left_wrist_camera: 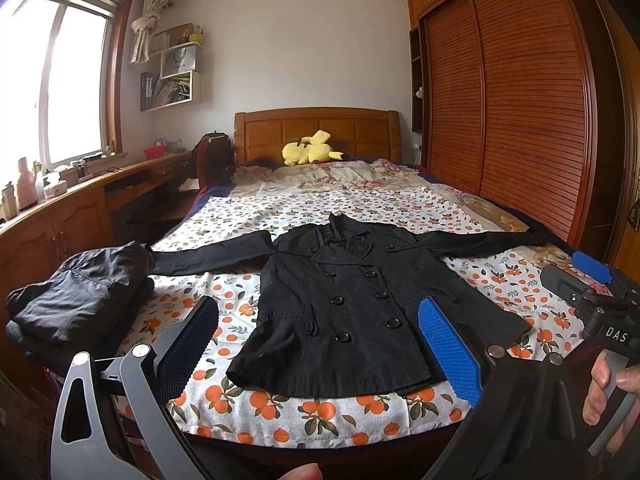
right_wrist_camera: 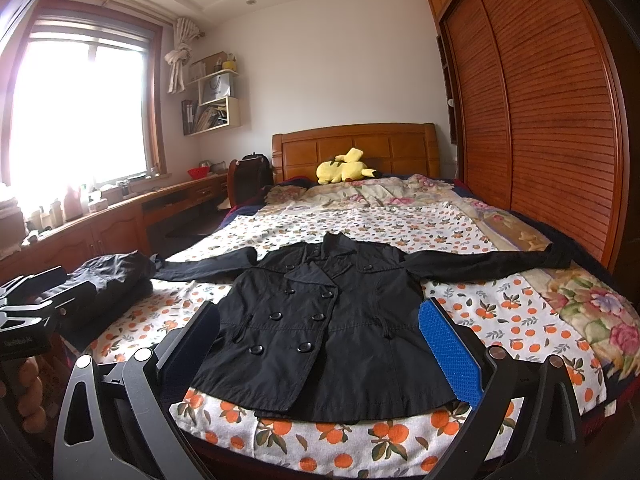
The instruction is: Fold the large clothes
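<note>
Left wrist view: black double-breasted button coat (left_wrist_camera: 352,312) lies face up, flat on the orange-print white bedsheet (left_wrist_camera: 320,416), collar toward the wooden headboard (left_wrist_camera: 316,132), hem near the foot edge, both sleeves spread straight out to the sides. Left gripper (left_wrist_camera: 316,344) hovers above the hem w/ its jaws spread wide, nothing between them; blue textured pad (left_wrist_camera: 448,356) on one finger, dark pad on the other. Folded pile of dark clothes (left_wrist_camera: 80,300) sits at the bed's left edge, touching or just beside the coat's sleeve tip. Right gripper (left_wrist_camera: 592,268) shows at the right edge, held by a hand (left_wrist_camera: 612,392) round its grey handle; only one blue pad seen from here, so can't tell its opening in this view. Yellow plush toy (left_wrist_camera: 312,150) lies by the headboard; slatted wooden wardrobe (left_wrist_camera: 520,100) beside the bed. Right wrist view: same coat (right_wrist_camera: 328,336) centred betw. the right gripper's (right_wrist_camera: 320,344) fingers, which stand wide apart & empty above the hem, not touching fabric. Left gripper's dark body (right_wrist_camera: 32,308) is at the left edge, just in front of the dark pile (right_wrist_camera: 112,280). Bright window (right_wrist_camera: 80,112) upper left.
</note>
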### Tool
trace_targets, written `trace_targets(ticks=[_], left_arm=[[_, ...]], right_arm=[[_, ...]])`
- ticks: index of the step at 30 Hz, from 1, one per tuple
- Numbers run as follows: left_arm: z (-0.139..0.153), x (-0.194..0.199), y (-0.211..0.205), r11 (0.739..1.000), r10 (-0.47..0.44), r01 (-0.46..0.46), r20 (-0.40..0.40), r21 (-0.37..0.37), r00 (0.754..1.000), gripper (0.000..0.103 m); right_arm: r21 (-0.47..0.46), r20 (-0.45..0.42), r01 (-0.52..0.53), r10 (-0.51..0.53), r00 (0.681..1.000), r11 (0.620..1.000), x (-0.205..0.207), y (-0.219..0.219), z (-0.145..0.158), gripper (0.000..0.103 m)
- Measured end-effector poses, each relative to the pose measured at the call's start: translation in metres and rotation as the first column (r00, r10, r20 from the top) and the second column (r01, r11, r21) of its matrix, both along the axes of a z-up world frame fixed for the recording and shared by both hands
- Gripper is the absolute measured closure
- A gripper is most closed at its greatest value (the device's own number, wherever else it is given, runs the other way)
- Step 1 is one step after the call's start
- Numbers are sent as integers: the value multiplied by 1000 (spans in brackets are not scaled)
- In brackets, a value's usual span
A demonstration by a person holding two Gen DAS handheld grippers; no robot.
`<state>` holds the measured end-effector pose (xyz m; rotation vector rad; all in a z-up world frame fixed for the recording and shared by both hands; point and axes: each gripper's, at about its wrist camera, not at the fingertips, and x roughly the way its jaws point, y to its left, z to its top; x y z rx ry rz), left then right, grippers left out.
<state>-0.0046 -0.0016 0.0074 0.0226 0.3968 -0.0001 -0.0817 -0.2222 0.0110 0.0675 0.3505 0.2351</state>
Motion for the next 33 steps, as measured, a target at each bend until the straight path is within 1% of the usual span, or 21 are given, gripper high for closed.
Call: trace_targets(ticks=[15,29,33], left_arm=[[-2,4,1,1000,3,-3,-1,-2,1000,2],[-2,0,-2,1000,0,0,8,3,1000,2],[-4,3,0,1000,3,-3,-5,0,1000,2]], right_arm=[[0,-5,1,-1,1000,1000,0,1,-1,7],[2,-9,1,-1,1000,1000,0,1,0,7],[0,-21,0,0,1000,1000,1,4,-4,7]])
